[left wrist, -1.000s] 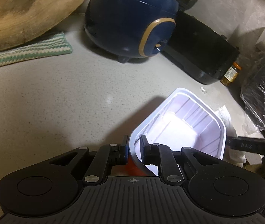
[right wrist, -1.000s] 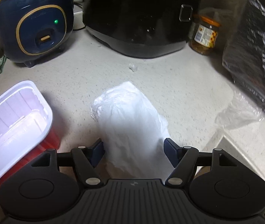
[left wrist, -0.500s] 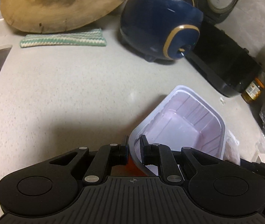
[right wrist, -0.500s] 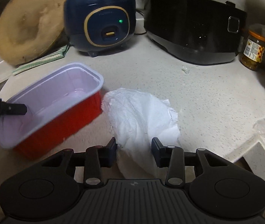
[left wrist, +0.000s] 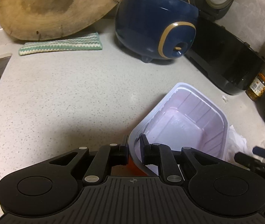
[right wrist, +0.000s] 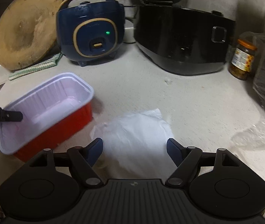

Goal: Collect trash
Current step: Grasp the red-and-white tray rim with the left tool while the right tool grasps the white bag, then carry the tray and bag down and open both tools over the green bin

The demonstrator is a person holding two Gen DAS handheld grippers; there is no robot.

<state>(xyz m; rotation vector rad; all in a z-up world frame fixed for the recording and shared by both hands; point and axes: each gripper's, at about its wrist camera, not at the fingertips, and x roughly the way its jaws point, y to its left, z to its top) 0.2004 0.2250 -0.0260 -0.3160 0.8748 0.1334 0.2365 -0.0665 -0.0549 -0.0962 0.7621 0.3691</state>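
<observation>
Fingers of the left gripper point(left wrist: 133, 147) pinch the near rim of the tray point(left wrist: 181, 119), one inside and one outside, lifting that end off the counter point(left wrist: 67, 97). Beside the tray's right wall lies the tissue point(right wrist: 132, 130), between the spread fingers of the right gripper point(right wrist: 134, 148). Bare counter stretches to the cooker point(right wrist: 93, 33).

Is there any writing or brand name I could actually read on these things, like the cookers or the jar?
None can be read.
Blue rice cooker: faint script on the front panel, too blurred.
Jar: yellow label, print too small.
Right gripper: pale letters on its body, cut off and unclear.
</observation>
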